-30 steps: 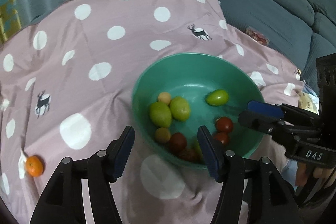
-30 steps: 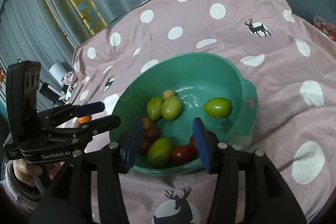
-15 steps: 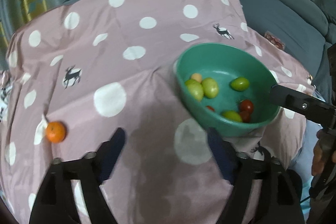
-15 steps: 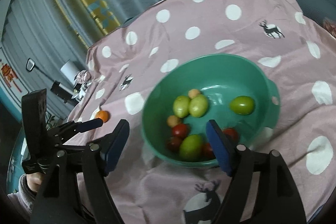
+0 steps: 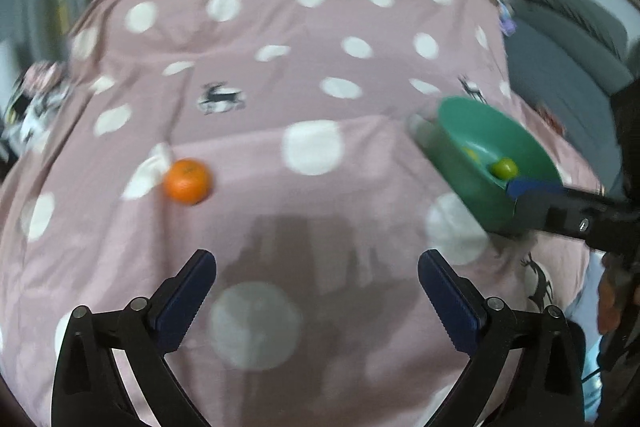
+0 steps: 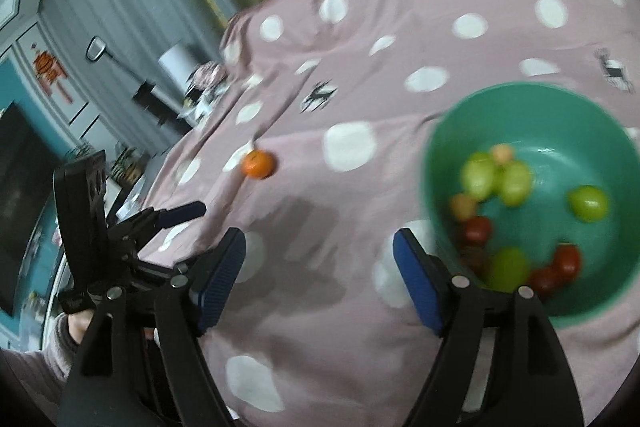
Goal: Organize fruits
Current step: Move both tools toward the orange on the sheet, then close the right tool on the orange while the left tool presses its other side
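A small orange (image 5: 188, 181) lies alone on the pink dotted cloth, left of centre; it also shows in the right wrist view (image 6: 259, 164). A green bowl (image 6: 448, 147) at the right holds several green and red fruits (image 6: 512, 183); in the left wrist view the bowl (image 5: 460, 171) sits at the right edge. My left gripper (image 5: 316, 283) is open and empty, above the cloth, nearer than the orange. My right gripper (image 6: 320, 259) is open and empty, just left of the bowl.
The pink cloth (image 5: 320, 67) with white dots and deer prints covers the whole surface and drops off at the edges. A grey sofa (image 5: 568, 67) stands to the right. Clutter and a white cup (image 6: 176, 61) sit beyond the cloth's left edge.
Both grippers have swung left, away from the bowl and toward the orange. Their jaws have opened wider. The orange is now closer and more central in the left wrist view.
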